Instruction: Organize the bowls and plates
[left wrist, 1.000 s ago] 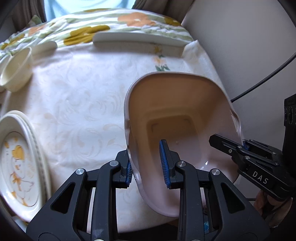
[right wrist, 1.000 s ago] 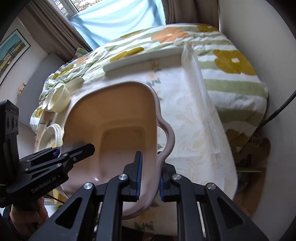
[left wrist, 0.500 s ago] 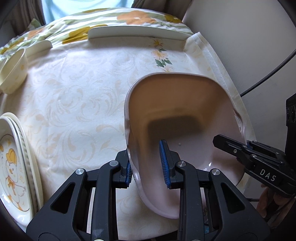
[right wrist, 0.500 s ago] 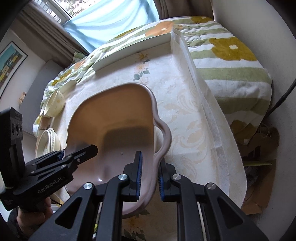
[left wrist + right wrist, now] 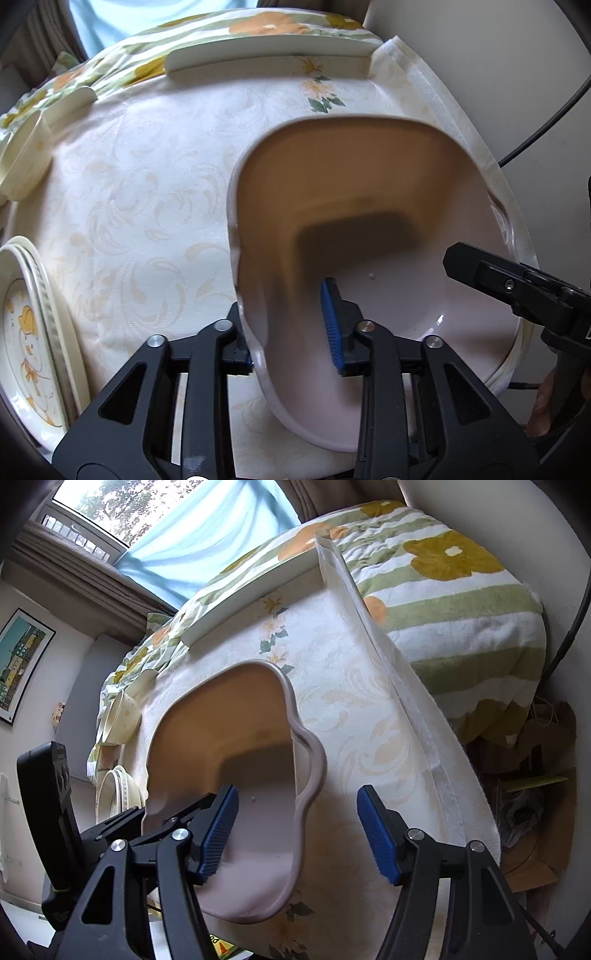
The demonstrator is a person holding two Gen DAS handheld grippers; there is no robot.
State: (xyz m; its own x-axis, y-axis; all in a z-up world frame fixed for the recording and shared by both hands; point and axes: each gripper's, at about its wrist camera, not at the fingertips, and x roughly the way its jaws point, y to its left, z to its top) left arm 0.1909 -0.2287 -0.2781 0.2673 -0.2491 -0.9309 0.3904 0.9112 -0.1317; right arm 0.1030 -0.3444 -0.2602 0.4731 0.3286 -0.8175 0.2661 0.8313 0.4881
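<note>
Left hand-held gripper (image 5: 291,338): your fingers are closed on the left wall of the pink basin (image 5: 369,229), one blue pad inside, the other outside against the rim.
Right hand-held gripper (image 5: 297,834): your fingers stand wide apart, straddling the basin's right rim and its wavy handle; neither blue pad touches it.
Pink basin: it sits at the near right of the bench (image 5: 147,184), on the cream patterned cloth, with nothing inside but a tiny speck on its floor.
Plates (image 5: 29,332): a stack lies at the near left of the bench, well apart from the basin; the top one shows a yellow duck print.
Bowl (image 5: 22,162): a cream bowl rests tilted at the far left edge, beyond the plates.
Trays: a long white tray (image 5: 269,55) lies along the far edge of the bench.
Bed (image 5: 443,590): a striped, flowered cover lies beyond and to the right of the bench.
Window (image 5: 166,528): farthest off, with a pale blue curtain.
</note>
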